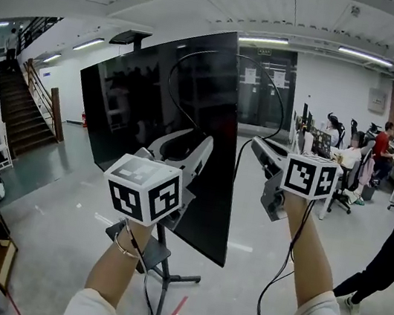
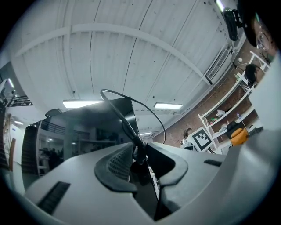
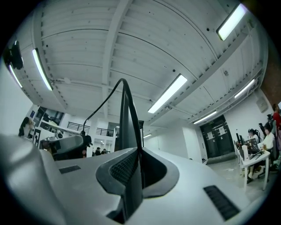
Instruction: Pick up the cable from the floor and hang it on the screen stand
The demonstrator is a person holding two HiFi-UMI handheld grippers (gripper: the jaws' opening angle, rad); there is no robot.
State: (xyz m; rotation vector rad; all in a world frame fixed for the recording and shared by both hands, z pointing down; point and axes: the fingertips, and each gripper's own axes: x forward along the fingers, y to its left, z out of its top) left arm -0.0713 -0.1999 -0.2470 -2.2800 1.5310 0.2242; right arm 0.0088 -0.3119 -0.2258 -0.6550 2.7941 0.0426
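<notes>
Thin black cable (image 1: 278, 92) arcs in a loose loop over the top edge of the large black flat screen (image 1: 164, 132), strung between the two raised grippers, while the grey metal stand (image 1: 168, 276) sits below. The left gripper (image 2: 139, 156) has its jaws partly closed on the cable's thicker moulded sleeve (image 2: 134, 143). The right gripper (image 3: 139, 165) has its jaws almost together, pinching the thin run of the cable.

The cable looks light and limp. It should sag and swing freely and hold no shape of its own, and its smooth jacket could slide through a loose pinch. The sleeve is the surer hold, being stiffer and fatter. Two well-spread grips keep the loop open enough to drape it over the screen, though I judge a slack drape may slip off the smooth top edge
</notes>
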